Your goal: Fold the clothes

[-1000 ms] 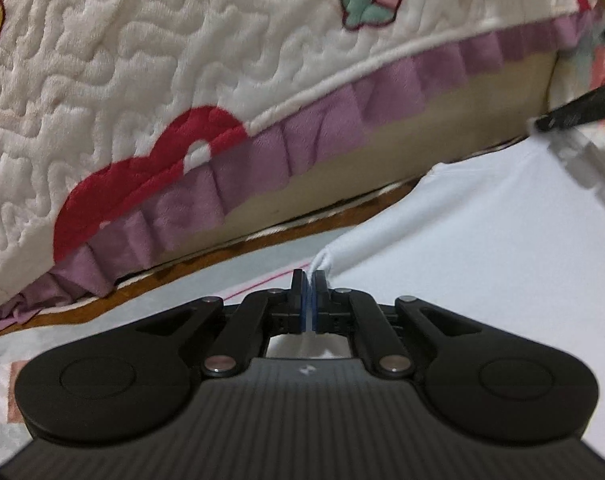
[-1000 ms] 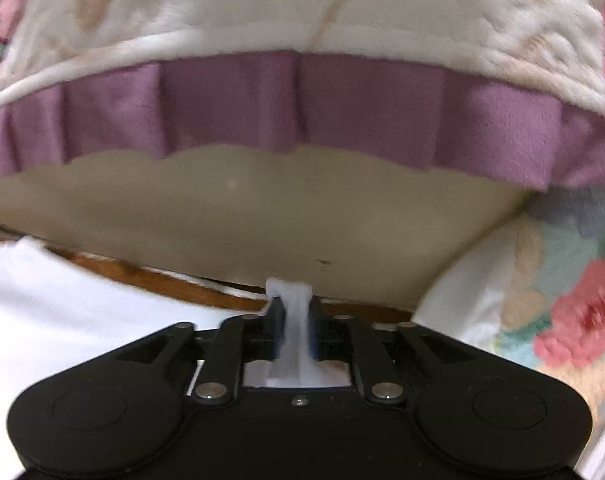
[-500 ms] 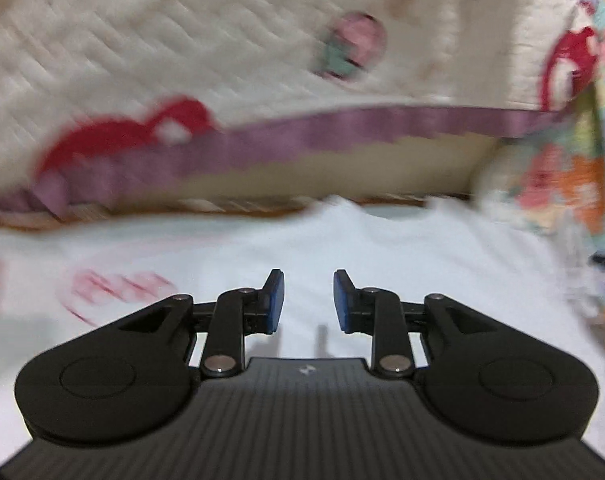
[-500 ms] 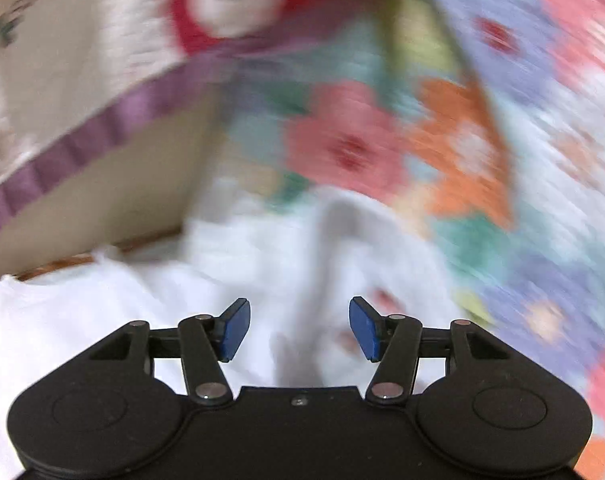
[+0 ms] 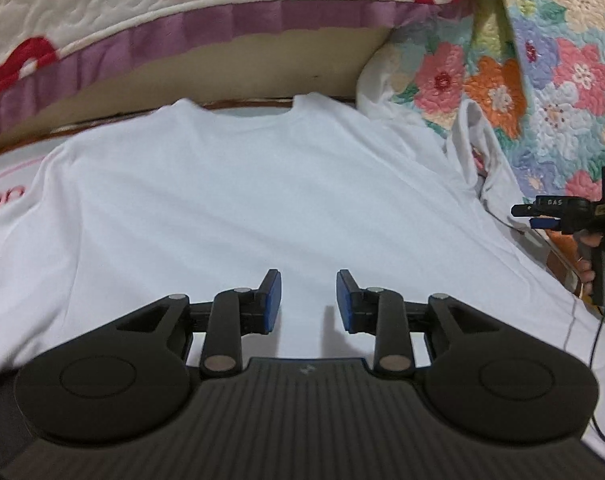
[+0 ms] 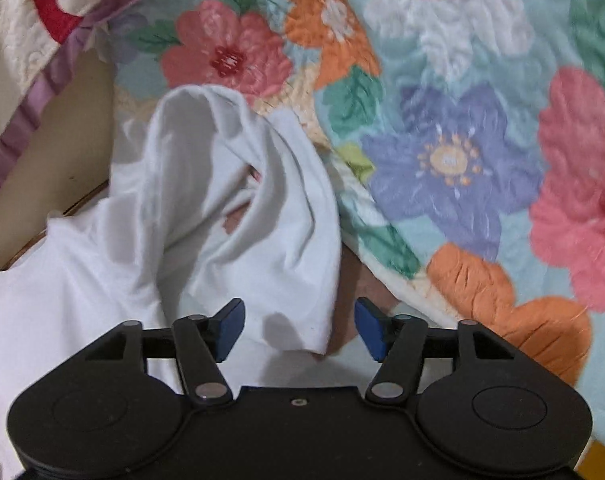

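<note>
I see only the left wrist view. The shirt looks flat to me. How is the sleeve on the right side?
Observer: In the right wrist view the sleeve is bunched up in folds, leaning on the floral quilt.
Operator: Is the right gripper holding it?
Observer: No. The right gripper is open; the sleeve's hem lies between its fingers, not pinched.
Operator: And the left gripper?
Observer: You see that one: the left gripper is open above the shirt body. What your view lacks: under the sleeve hem, a bare brownish surface shows beside the quilt edge.
</note>
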The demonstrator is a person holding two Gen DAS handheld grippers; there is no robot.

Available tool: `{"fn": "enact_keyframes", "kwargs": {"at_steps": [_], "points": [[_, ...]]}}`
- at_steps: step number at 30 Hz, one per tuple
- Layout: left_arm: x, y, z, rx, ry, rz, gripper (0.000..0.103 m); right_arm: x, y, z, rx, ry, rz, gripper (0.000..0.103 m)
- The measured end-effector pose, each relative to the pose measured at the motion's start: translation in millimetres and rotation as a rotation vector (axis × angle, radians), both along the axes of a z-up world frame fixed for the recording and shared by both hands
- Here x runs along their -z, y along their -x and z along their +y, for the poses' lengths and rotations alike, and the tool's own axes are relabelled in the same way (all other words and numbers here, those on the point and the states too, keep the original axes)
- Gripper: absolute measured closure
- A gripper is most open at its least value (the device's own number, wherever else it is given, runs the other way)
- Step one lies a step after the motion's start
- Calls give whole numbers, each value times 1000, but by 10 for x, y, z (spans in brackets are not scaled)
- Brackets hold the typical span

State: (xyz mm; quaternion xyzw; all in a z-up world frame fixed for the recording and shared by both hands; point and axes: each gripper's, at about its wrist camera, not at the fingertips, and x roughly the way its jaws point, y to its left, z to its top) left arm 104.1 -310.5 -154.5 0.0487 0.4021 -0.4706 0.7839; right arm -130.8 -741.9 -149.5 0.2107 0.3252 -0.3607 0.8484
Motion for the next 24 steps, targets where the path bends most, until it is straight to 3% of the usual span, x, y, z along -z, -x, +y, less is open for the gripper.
{"fn": "enact_keyframes", "kwargs": {"at_steps": [3, 5, 6, 9, 12, 14, 16, 21, 24], "points": [[7, 31, 80, -42, -19, 10, 74, -39, -56, -16, -31, 45, -3, 35], [4, 35, 114, -73, -32, 14, 74, -64, -93, -27, -51, 74, -6, 90], [-6, 44, 116, -86, -39, 10, 74, -77, -112, -32, -61, 89, -7, 98], [-45, 79, 104, -119, -57, -8, 74, -122, -167, -49, -92, 135, -11, 98], [-93, 161, 8, -115, -64, -28, 74, -708, -131, -142, -97, 290, -42, 98], [-113, 233, -84, -105, -67, -44, 73, -1038, -88, -202, -108, 444, 39, 98], [-120, 297, -207, -88, -69, -55, 72, -1313, -22, -319, -123, 531, 102, 98], [-147, 478, -618, -26, -49, -77, 71, -1916, 137, -657, -112, 584, 113, 98], [-170, 600, -873, 16, -30, -94, 69, -2105, -24, -755, -154, 666, 212, 99]]}}
